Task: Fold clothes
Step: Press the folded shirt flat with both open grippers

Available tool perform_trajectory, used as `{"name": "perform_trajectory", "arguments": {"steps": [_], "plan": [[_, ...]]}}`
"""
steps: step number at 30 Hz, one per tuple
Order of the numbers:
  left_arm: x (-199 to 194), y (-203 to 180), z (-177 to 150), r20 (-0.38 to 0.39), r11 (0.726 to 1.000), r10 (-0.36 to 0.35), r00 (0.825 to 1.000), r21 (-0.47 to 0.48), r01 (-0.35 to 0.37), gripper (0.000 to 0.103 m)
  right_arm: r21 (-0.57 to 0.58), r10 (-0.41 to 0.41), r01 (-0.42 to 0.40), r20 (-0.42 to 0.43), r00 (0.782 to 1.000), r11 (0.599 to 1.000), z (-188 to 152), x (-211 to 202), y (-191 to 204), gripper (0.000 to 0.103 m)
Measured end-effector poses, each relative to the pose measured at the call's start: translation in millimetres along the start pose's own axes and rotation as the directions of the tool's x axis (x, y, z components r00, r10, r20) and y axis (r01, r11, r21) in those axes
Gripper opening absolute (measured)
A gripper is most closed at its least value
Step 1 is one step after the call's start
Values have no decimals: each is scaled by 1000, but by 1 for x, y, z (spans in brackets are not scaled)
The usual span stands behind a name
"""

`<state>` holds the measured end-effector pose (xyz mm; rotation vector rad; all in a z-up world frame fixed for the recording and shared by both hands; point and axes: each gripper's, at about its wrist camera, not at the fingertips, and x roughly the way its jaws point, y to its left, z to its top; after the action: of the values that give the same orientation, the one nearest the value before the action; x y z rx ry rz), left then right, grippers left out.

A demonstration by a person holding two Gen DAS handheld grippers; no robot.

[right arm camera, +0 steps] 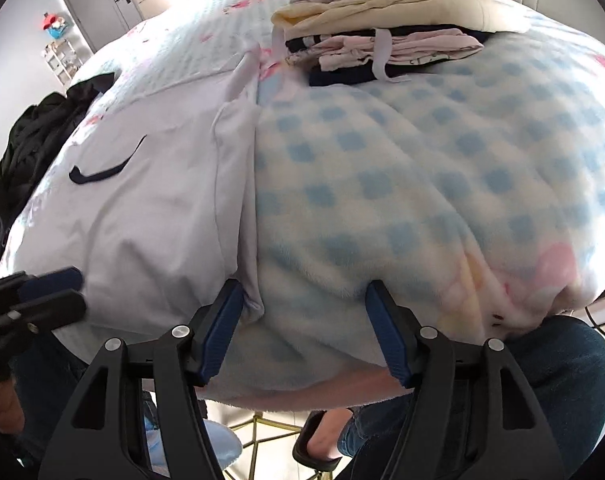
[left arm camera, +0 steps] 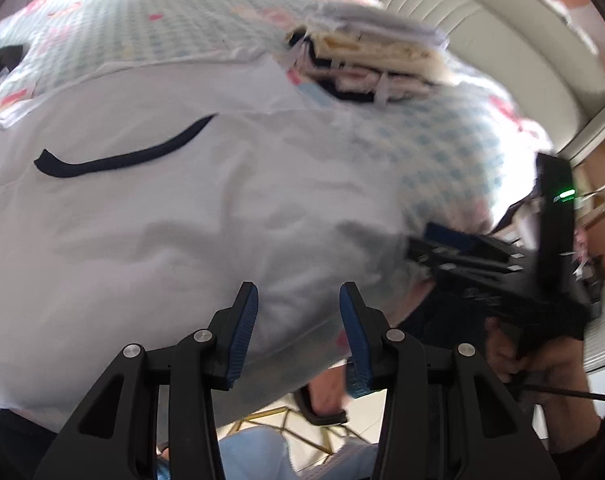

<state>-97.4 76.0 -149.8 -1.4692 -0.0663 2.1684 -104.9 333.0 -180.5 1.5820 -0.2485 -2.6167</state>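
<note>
Your left gripper (left arm camera: 298, 320) and right gripper (right arm camera: 304, 316) both hung open-jawed, holding nothing, over the white garment (left arm camera: 162, 208) at the bed's (right arm camera: 442, 184) near edge; pinching its corners evenly looked wise.

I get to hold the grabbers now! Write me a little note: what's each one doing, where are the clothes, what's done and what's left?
Left gripper: open, empty, over the white garment's near edge.
Right gripper: open, empty, at the garment's right edge, where it meets the checked blanket.
White garment: spread flat on the bed, wrinkled, not folded yet.
Done: a stack of folded clothes sits further back on the bed.
Left: fold the white garment, add it to the stack. A dark pile of clothes waits at the far left, probably next.
</note>
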Motion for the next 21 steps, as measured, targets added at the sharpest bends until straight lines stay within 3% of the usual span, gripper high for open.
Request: {"name": "perform_trajectory", "arguments": {"steps": [4, 6, 10, 14, 17, 19, 21], "plan": [[15, -5, 0, -40, 999, 50, 998, 22, -49, 45, -37, 14, -14, 7, 1000, 999, -1, 0, 5, 66], [19, -4, -1, -50, 999, 51, 997, 15, -50, 45, -136, -10, 4, -46, 999, 991, -3, 14, 14, 66], [21, -1, 1, -56, 999, 44, 997, 3, -44, 45, -180, -33, 21, -63, 997, 983, -6, 22, 13, 66], [20, 3, 1, -61, 1000, 29, 998, -4, -30, 45, -229, -110, 91, -69, 992, 969, -10, 23, 16, 69], [21, 5, 3, -60, 1000, 16, 998, -15, -17, 45, -248, -213, 182, -107, 971, 951, -16, 23, 10, 70], [18, 6, 2, -46, 1000, 4, 999, -17, -5, 45, -172, -170, 148, -121, 978, 974, -17, 14, -2, 65], [10, 8, 0, -23, 999, -17, 1000, -28, 16, 45, -106, -92, 84, -67, 994, 991, -13, -8, -8, 64]]}}
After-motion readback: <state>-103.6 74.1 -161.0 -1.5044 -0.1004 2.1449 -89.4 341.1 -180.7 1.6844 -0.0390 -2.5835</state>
